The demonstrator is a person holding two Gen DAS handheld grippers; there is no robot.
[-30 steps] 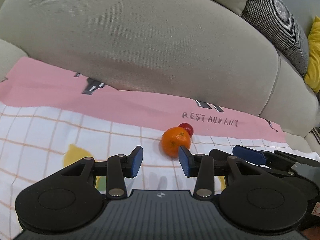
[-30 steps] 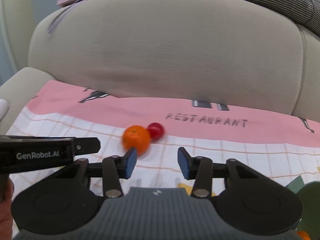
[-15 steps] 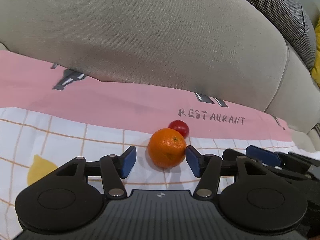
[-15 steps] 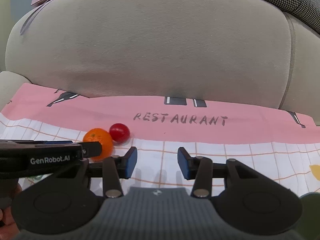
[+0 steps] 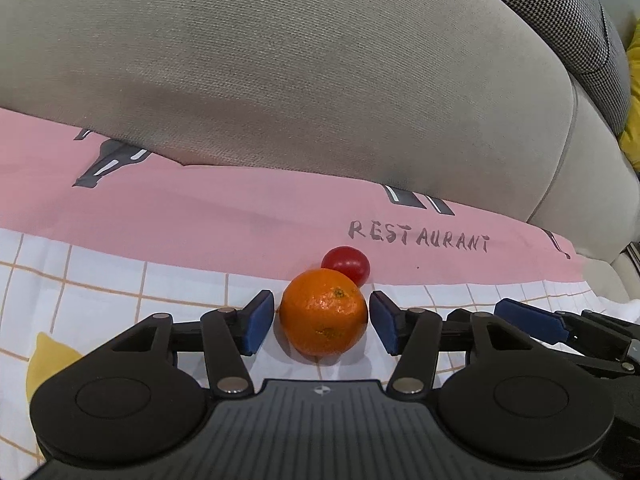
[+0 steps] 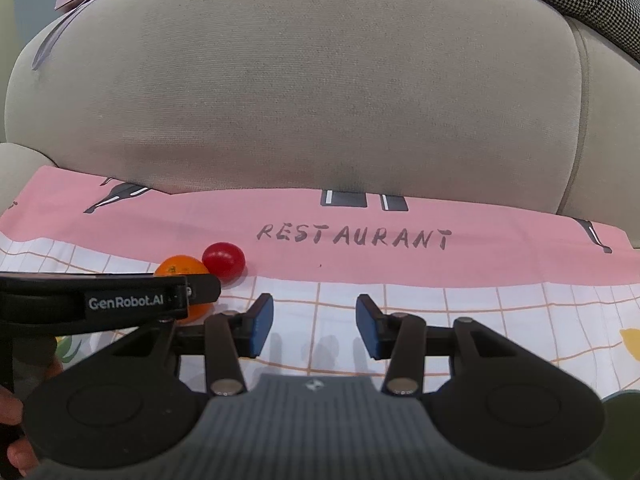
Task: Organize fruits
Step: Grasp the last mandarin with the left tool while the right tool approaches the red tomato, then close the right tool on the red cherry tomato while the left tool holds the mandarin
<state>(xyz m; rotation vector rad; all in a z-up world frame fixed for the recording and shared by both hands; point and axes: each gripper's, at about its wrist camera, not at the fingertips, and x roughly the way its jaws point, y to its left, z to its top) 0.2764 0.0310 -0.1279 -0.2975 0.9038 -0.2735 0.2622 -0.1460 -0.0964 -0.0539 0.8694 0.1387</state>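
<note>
An orange (image 5: 323, 316) lies on the checked cloth (image 5: 120, 280), with a small red fruit (image 5: 346, 264) touching it just behind. My left gripper (image 5: 322, 314) straddles the orange. Its jaws are closing, and each blue pad (image 5: 256, 322) still shows a thin gap to the peel. In the right wrist view the orange (image 6: 182, 265) and the red fruit (image 6: 223, 259) sit at the left, partly behind the left gripper's finger (image 6: 200, 286). My right gripper (image 6: 315, 322) hovers over bare cloth to their right, open, with nothing between its fingers.
A beige sofa backrest (image 5: 320, 80) rises right behind the cloth's pink border (image 5: 240, 216) printed RESTAURANT. A checked cushion (image 5: 568, 12) and a yellow one (image 5: 632, 100) lie at the far right. A hand (image 6: 16, 432) holds the left gripper. A dark green object (image 6: 620, 436) peeks in bottom right.
My left gripper advanced and dropped toward the orange and its jaws widened, so the orange now sits between them. The right gripper drifted right, leaving both fruits at its left.
</note>
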